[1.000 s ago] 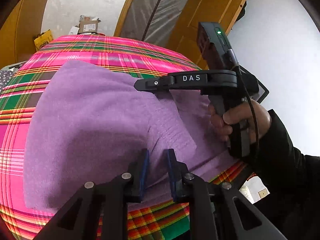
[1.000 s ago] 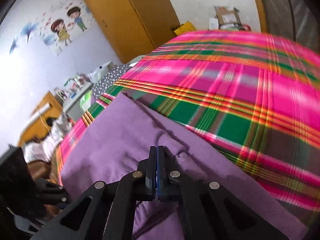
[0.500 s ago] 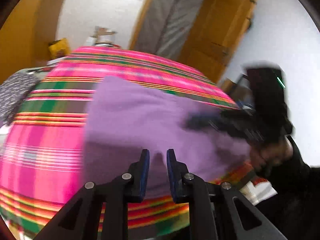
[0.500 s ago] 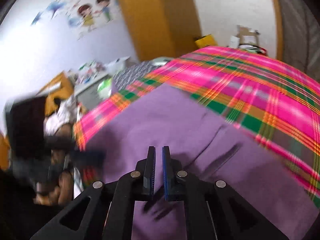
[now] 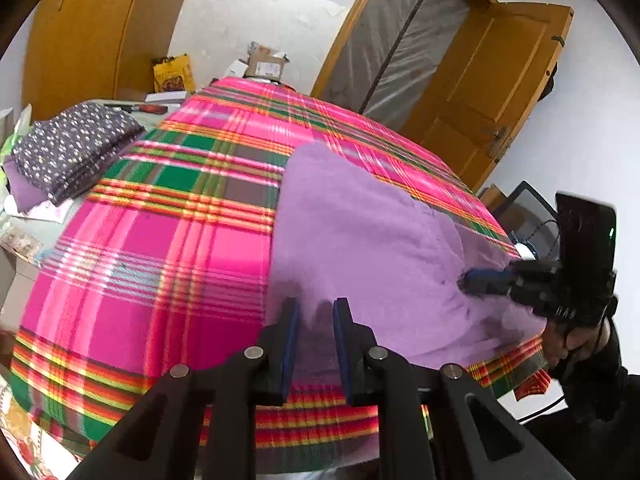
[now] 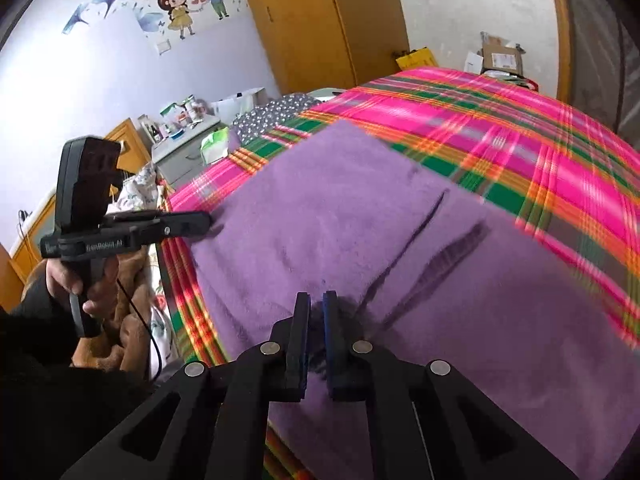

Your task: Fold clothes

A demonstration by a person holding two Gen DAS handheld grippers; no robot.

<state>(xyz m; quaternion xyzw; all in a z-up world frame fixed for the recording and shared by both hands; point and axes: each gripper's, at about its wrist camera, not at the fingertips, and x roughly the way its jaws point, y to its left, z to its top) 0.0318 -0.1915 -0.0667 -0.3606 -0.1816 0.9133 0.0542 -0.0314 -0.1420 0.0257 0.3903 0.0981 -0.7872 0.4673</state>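
Just let go of the purple garment (image 6: 360, 216) with right gripper (image 6: 316, 312), jaws now parted; left gripper (image 5: 314, 320) open, empty above near edge: fold laid, next grasp due.

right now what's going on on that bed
A person is folding a purple garment spread on a pink plaid bedspread, with a handheld gripper in each hand. The right gripper, whose jaws have just been opening, and the left gripper both stand open, clamping nothing.
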